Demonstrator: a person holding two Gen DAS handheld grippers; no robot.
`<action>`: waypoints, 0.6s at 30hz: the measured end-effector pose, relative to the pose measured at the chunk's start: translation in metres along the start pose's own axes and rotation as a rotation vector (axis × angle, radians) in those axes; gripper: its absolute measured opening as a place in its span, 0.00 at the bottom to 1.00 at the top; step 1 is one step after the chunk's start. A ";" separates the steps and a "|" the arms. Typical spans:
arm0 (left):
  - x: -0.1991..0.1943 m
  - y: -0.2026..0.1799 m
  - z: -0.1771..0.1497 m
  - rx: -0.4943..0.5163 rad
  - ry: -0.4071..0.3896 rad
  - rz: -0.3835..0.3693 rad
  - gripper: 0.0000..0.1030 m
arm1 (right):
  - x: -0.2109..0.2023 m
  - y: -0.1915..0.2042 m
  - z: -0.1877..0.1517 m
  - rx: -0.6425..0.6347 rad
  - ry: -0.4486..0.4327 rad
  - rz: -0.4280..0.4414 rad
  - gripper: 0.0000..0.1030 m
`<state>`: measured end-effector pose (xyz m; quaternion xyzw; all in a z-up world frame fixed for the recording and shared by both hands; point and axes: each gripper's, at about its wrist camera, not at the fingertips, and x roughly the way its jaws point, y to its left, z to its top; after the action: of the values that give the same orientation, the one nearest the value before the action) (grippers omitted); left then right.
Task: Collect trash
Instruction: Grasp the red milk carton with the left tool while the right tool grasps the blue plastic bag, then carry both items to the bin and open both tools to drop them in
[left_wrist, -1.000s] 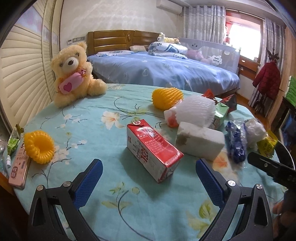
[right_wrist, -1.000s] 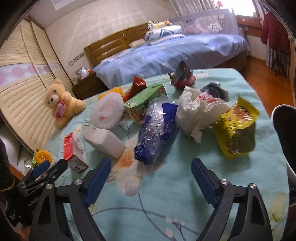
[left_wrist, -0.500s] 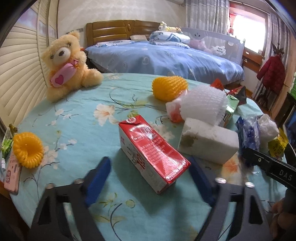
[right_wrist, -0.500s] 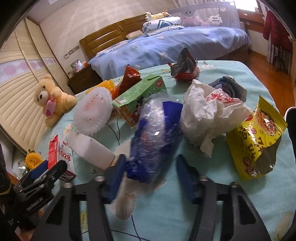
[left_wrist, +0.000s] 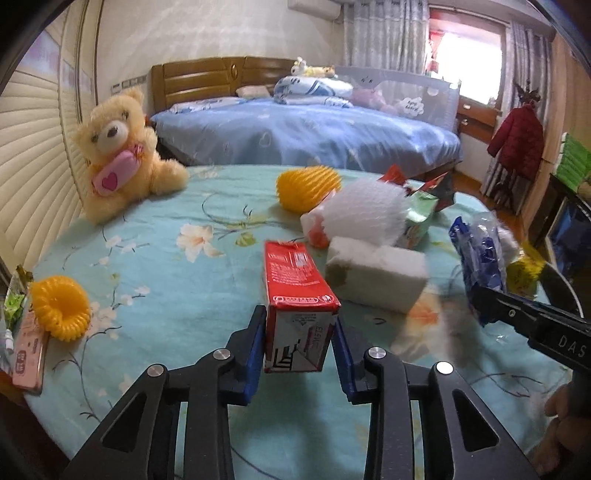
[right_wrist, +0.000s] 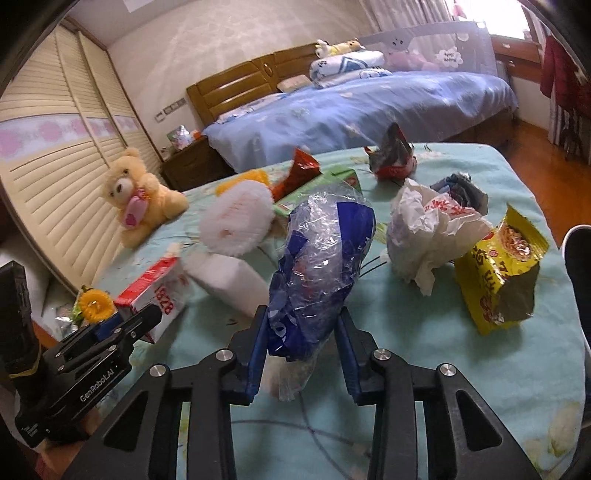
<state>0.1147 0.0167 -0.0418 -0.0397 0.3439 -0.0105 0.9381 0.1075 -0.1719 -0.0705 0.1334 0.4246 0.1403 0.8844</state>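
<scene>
My left gripper (left_wrist: 298, 343) is shut on the near end of a red and white milk carton (left_wrist: 297, 291), which lies on the flowered blue tablecloth (left_wrist: 166, 266). My right gripper (right_wrist: 302, 347) is shut on a crumpled blue and clear plastic bag (right_wrist: 317, 266). The bag also shows in the left wrist view (left_wrist: 480, 258), and the carton in the right wrist view (right_wrist: 155, 291). Other trash lies around: a white foam block (left_wrist: 376, 277), a white foam net (left_wrist: 369, 214), a white crumpled bag (right_wrist: 428, 232), a yellow noodle packet (right_wrist: 498, 273).
A teddy bear (left_wrist: 122, 155) sits at the table's far left. Yellow foam nets lie at the left edge (left_wrist: 61, 310) and far middle (left_wrist: 306, 184). A green carton (right_wrist: 317, 184) and red snack wrappers (right_wrist: 393, 155) lie further back. A bed (left_wrist: 306, 129) stands behind the table.
Both grippers moved forward and closed: the left onto the milk carton, the right onto the blue plastic bag. The carton now points straight along the left fingers.
</scene>
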 end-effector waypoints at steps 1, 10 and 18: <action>-0.007 -0.001 -0.001 0.004 -0.012 -0.005 0.31 | -0.003 0.001 -0.001 0.001 -0.003 0.004 0.34; -0.043 -0.012 -0.015 0.047 -0.054 -0.038 0.30 | -0.034 -0.009 -0.011 0.021 -0.036 0.000 0.34; -0.034 -0.012 -0.023 0.043 0.039 -0.012 0.39 | -0.046 -0.017 -0.014 0.045 -0.048 -0.011 0.34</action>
<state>0.0741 0.0047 -0.0360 -0.0214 0.3617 -0.0244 0.9317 0.0711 -0.2026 -0.0515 0.1543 0.4070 0.1227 0.8919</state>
